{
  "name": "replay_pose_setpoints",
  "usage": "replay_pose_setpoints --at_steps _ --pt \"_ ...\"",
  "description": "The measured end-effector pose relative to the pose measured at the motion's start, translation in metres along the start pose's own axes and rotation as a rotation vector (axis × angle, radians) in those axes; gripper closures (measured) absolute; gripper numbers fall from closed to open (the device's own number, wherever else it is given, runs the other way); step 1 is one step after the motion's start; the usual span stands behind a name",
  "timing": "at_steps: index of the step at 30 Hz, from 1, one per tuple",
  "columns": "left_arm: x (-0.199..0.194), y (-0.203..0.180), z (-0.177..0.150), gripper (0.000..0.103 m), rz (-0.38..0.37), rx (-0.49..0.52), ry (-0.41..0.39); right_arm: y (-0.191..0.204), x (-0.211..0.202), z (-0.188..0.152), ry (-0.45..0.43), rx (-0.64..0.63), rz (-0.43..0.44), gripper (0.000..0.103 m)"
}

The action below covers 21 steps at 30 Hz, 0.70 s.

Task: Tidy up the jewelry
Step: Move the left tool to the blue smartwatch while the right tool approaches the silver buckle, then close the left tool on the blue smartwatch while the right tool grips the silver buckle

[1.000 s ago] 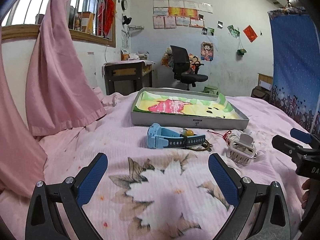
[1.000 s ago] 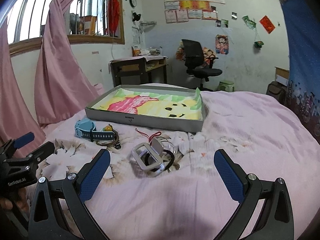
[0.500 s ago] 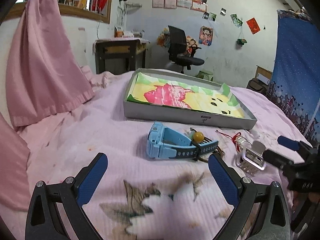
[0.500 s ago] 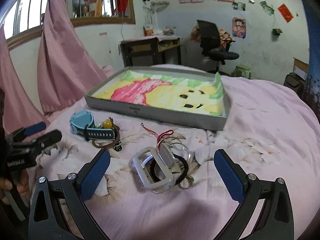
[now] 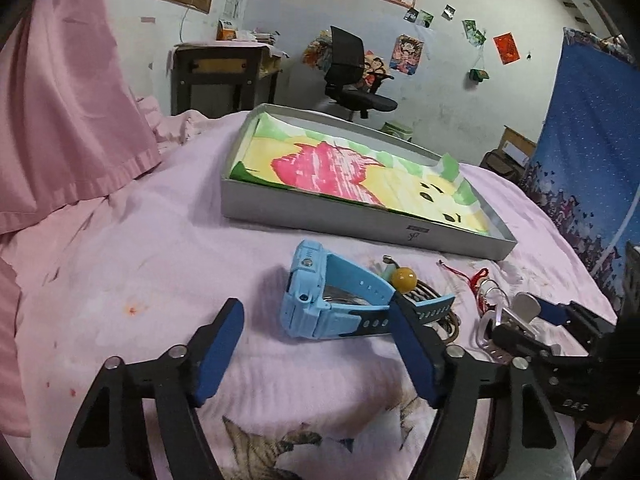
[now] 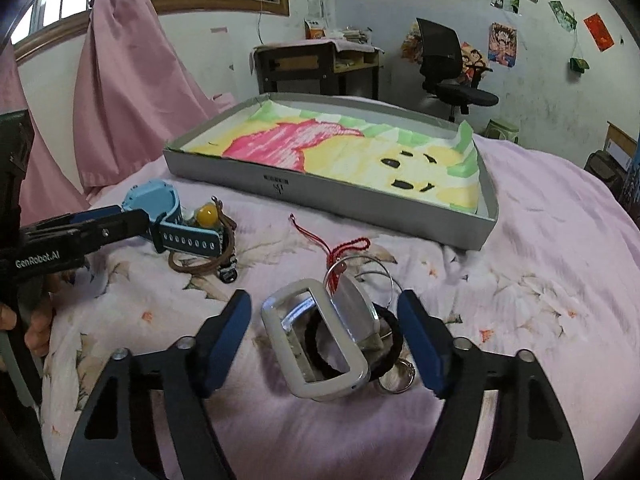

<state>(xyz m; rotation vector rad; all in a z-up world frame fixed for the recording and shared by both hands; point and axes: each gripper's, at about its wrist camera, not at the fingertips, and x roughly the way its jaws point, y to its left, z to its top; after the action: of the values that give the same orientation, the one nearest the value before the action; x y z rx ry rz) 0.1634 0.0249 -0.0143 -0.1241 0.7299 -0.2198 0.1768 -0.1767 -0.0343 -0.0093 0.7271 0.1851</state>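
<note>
The left wrist view shows the blue watch (image 5: 332, 300) from its side, lying on the pink bedspread (image 5: 160, 260) just in front of the grey tray (image 5: 360, 216), with an amber bead (image 5: 404, 279) resting against its strap. The right wrist view instead shows the silver frame (image 6: 316, 344) close up, with a black hair tie (image 6: 390, 344) and a small silver ring (image 6: 396, 378) beneath and beside it, a red cord (image 6: 344, 248) running from it toward the tray, and a brown leather bracelet (image 6: 200, 262) under the watch.

The left tongs (image 5: 316, 348) are closing; the watch lies between the fingers, and the right-hand pad sits at the strap, though whether it presses I cannot tell, while the other pad stands clear. The right tongs (image 6: 324, 336) are closing too, with the silver frame and hair tie between the pads and neither pad touching yet.

In the right wrist view the other tool's arm reads "GenRobot.AI" (image 6: 38, 258). The tray's near wall carries a small dark label, too small to read. Inside the tray lies a crayon drawing (image 6: 340, 156) in pink, yellow and green.

All the jewelry lies on the near side of the tray. To the right of the tray the bedspread is open; to its left a pink curtain (image 5: 68, 100) hangs down onto the bed.
</note>
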Motion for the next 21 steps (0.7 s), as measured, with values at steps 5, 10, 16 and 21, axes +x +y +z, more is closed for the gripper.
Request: replay_pose_setpoints --at_steps 5,10,16,21 --pt "0.003 0.001 0.003 0.038 -0.036 -0.012 0.008 0.002 0.007 -0.003 0.021 -0.012 0.004 0.042" --pt "0.004 0.001 0.003 0.045 -0.067 -0.018 0.008 0.002 0.014 -0.005 0.039 -0.010 0.010 0.049" --pt "0.002 0.001 0.004 0.046 -0.088 -0.018 -0.004 0.003 0.015 -0.006 0.039 -0.012 0.013 0.050" --pt "0.003 0.005 0.004 0.049 -0.106 -0.036 -0.006 0.003 0.015 -0.006 0.039 -0.012 0.014 0.050"
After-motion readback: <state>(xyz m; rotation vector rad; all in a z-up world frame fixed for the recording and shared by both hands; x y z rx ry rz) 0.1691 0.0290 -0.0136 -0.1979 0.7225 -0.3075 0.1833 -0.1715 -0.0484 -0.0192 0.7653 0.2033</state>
